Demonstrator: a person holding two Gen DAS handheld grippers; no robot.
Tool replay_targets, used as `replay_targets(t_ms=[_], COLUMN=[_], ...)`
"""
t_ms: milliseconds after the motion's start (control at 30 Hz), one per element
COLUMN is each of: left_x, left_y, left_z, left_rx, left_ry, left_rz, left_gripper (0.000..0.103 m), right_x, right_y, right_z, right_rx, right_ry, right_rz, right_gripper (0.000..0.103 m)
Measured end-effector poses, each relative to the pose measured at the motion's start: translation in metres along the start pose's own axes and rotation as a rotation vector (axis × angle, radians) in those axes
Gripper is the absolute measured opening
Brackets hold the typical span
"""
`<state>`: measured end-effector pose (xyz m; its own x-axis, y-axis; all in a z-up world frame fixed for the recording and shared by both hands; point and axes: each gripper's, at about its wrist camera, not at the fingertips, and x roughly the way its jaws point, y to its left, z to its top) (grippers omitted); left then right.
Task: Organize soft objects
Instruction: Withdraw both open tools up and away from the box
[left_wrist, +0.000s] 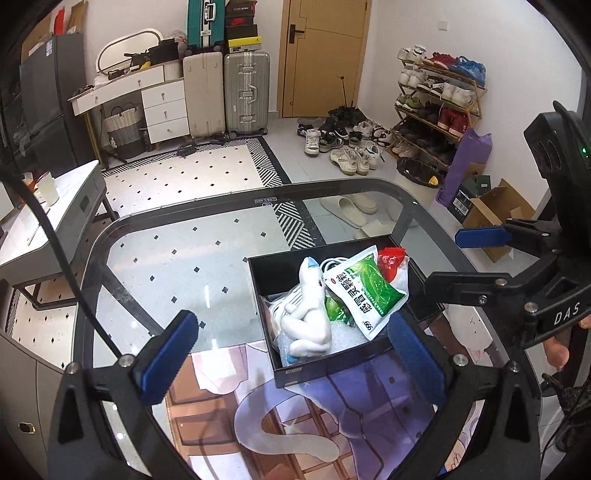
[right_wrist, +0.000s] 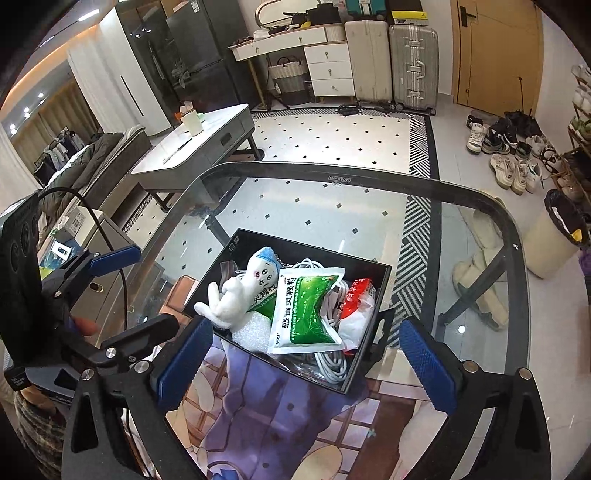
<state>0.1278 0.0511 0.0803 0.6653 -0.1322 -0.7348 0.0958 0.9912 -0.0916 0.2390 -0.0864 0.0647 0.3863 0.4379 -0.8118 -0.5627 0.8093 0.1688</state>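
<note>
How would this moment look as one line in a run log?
left gripper: open, empty | right gripper: open, empty | black box: on glass table | in box: plush toy, green packet, red packet, white cable

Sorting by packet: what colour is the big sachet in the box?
Green and white sachet, clearest in the right wrist view.

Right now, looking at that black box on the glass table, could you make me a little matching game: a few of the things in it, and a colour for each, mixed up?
Things:
1. plush toy
2. sachet
3. snack packet
4. box

Colours:
a. red
b. black
c. white with a blue cap
d. green and white

Pairs: 1-c, 2-d, 3-a, 4-b
</note>
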Motion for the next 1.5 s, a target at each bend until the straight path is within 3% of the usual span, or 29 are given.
replay_targets(t_ms=[967,1500], left_x=[-0.009,0.012], left_y=[-0.004,-0.001], left_z=[-0.050,-0.074], left_rx=[-0.059,-0.074], left_ry=[-0.187,-0.240], left_rz=[0.044,0.076], left_gripper=[0.103,0.103], right_x=[-0.011,0.016], right_y=[-0.010,-0.022], right_z=[-0.059,-0.096], right_rx=[-0.029,0.013], right_ry=[-0.340,-0.434], right_rz=[-0.081,-0.124], right_gripper=[0.102,0.102])
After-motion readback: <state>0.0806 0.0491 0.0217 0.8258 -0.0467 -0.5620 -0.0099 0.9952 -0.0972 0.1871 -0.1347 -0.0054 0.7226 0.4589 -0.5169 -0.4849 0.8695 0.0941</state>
